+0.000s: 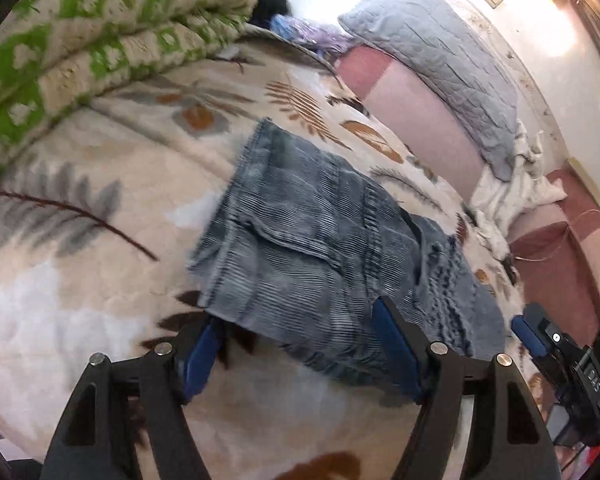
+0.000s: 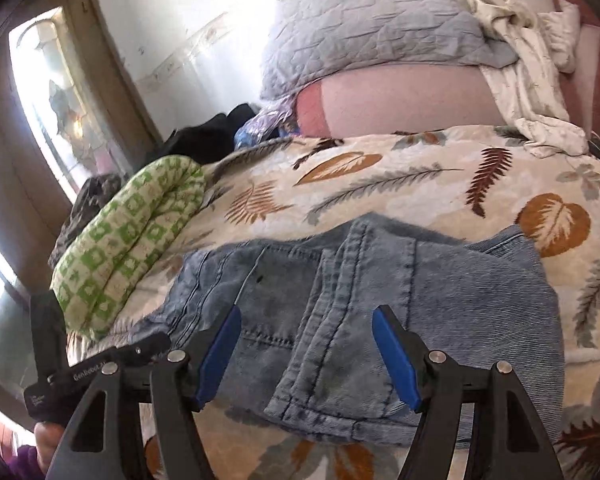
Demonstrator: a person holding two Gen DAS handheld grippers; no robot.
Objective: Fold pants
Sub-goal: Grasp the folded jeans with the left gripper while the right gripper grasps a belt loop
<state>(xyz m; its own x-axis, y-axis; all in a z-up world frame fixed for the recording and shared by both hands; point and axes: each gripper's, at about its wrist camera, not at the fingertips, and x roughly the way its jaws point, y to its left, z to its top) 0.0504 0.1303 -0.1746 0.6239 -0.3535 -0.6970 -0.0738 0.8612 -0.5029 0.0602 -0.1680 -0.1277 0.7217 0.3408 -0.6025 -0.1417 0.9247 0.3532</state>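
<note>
1. Left wrist view: the pants (image 1: 300,240), blue denim folded into a compact bundle, lie on the bed (image 1: 80,300), which is covered by a cream blanket printed with leaves and feathers.
2. The left claw (image 1: 300,344) stands wide over the near edge of the bundle; its jaws are spread apart with nothing pinched between them. One blue finger pad sits at the near left corner of the denim, the other over the right part of the fold; whether either touches the cloth I cannot tell.
3. At the right edge of this view the right claw (image 1: 540,336) shows, just beside the bundle's right end.
4. Right wrist view: the pants (image 2: 440,280) lie straight ahead, with seams and a pocket facing up.
5. The right claw (image 2: 306,356) is also spread wide above the near edge of the denim, gripping nothing.
6. The left claw (image 2: 100,364) shows at the lower left of this view, held by a hand (image 2: 46,444).
7. A green-and-cream patterned quilt (image 1: 100,40) lies rolled on the bed left of the pants.
8. A grey quilted pillow (image 1: 440,72) rests on a pink cushion (image 1: 416,120) beyond the pants, with crumpled white cloth (image 2: 532,72) next to it.
</note>
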